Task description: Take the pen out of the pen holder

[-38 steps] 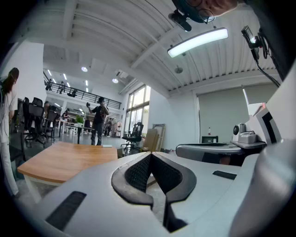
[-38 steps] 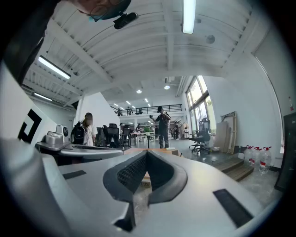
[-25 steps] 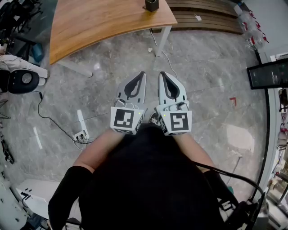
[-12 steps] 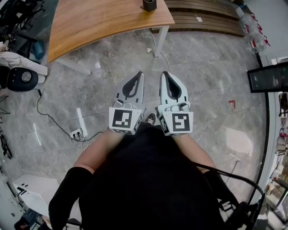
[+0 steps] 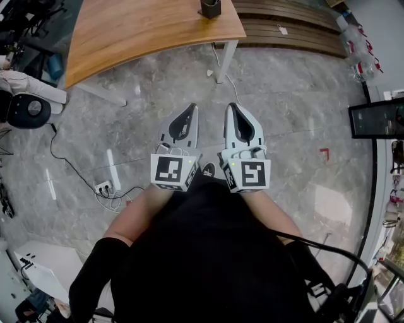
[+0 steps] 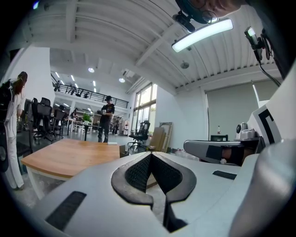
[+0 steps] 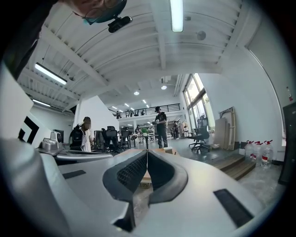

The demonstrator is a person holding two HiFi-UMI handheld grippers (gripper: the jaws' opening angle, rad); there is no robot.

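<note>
1. Compared with a second ago in the head view, the red mark [image 5: 324, 152] on the floor lies a little farther from the table [image 5: 145, 31], and a shoe [image 5: 208, 169] now shows beneath the grippers. I take this to mean the person is stepping toward the table
2. The left gripper [image 5: 190, 107] and the right gripper [image 5: 232, 106] point level toward the table, side by side as before, and both are well short of its near edge
3. Both grippers have their jaws pressed together, as they were, with nothing between them
4. The pen holder [image 5: 210, 7] stands on the table close to its right corner, cut off by the top of the picture. The pen is probably in it, but it is too small to make out
5. This is only the approach. The gap to the table has to close and one gripper's jaws have to part before the pen can be taken
</note>
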